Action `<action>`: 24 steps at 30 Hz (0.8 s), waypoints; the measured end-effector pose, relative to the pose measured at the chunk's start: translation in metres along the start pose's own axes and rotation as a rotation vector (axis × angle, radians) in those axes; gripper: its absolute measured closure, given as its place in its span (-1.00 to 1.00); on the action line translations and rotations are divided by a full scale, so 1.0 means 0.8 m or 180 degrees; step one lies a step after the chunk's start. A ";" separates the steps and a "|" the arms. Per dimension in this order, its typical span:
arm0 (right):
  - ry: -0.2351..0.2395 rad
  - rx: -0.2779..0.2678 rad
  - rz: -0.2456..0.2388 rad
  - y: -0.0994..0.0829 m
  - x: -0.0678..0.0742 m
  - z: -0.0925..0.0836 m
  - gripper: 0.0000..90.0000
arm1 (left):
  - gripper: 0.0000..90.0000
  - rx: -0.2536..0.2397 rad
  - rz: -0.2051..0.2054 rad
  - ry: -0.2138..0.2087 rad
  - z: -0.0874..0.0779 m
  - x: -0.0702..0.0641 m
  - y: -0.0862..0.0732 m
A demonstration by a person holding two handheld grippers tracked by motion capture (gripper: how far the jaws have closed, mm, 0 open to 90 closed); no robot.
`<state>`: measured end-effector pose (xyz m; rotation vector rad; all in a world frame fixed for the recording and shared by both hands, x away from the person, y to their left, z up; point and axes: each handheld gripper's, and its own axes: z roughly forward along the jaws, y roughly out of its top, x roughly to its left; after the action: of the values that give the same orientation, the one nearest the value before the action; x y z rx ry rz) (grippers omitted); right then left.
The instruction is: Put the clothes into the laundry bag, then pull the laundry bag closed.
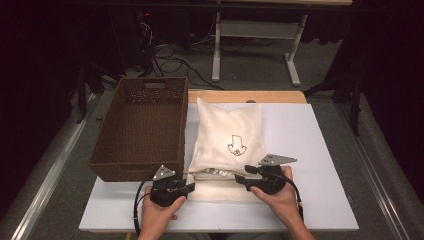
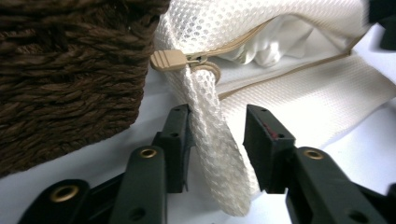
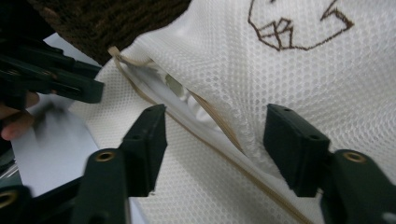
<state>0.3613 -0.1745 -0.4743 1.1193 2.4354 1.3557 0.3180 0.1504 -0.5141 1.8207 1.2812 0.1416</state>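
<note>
White mesh makes up the laundry bag (image 1: 227,145), which lies flat on the table (image 1: 320,150) just right of the brown wicker basket (image 1: 142,125), its long axis running from 12 to 6 o'clock in the high view. The zipper opening (image 1: 212,172) crosses the bag's near end from 9 to 3 o'clock and gapes partly open, with pale cloth showing inside.

The tan zipper pull (image 2: 170,59) sits at the 9 o'clock end of that opening, hard by the basket's near corner. The left gripper (image 1: 187,187) is the nearer one: in the left gripper view the pull lies at about 11 o'clock, just beyond the jaws, which stand apart around a loop of mesh (image 2: 215,140) without visibly pinching it.

The right gripper (image 1: 242,179) rests at the 3 o'clock end, jaws apart and straddling the zipper seam (image 3: 219,140), pressing on nothing. Any pull on the zipper would likely run along the 9-to-3 line, away from the left gripper.
</note>
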 end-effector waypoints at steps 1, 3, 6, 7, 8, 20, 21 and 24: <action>-0.0033 -0.0029 -0.0019 0.002 0.004 -0.003 -0.24 | 0.49 0.0006 -0.0016 -0.0032 0.000 0.002 0.000; -0.0089 -0.0116 -0.0059 0.007 0.014 -0.009 -0.36 | 0.65 0.0014 -0.0067 -0.0058 0.000 0.003 0.001; -0.0110 -0.0206 -0.0090 0.016 0.027 -0.013 -0.45 | 0.85 -0.0041 -0.0068 -0.0066 -0.004 0.000 0.002; -0.0114 -0.0226 -0.0103 0.019 0.029 -0.014 -0.44 | 0.88 -0.0045 0.0014 -0.0025 -0.006 -0.002 0.002; -0.0129 -0.0241 -0.0101 0.022 0.032 -0.014 -0.44 | 0.90 -0.0071 0.0052 -0.0012 -0.008 -0.005 0.003; 0.0130 -0.0353 -0.0369 0.052 0.088 0.023 0.07 | 0.93 -0.0216 0.0261 -0.0067 -0.014 -0.029 -0.001; 0.0130 -0.0353 -0.0369 0.052 0.088 0.023 0.07 | 0.93 -0.0216 0.0261 -0.0067 -0.014 -0.029 -0.001; 0.0193 -0.0227 -0.0444 0.058 0.100 0.046 0.30 | 0.93 -0.0222 0.0291 -0.0078 -0.014 -0.034 -0.002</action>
<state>0.3456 -0.0821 -0.4421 0.8868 2.4340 1.4401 0.2982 0.1354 -0.4982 1.8162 1.1625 0.2110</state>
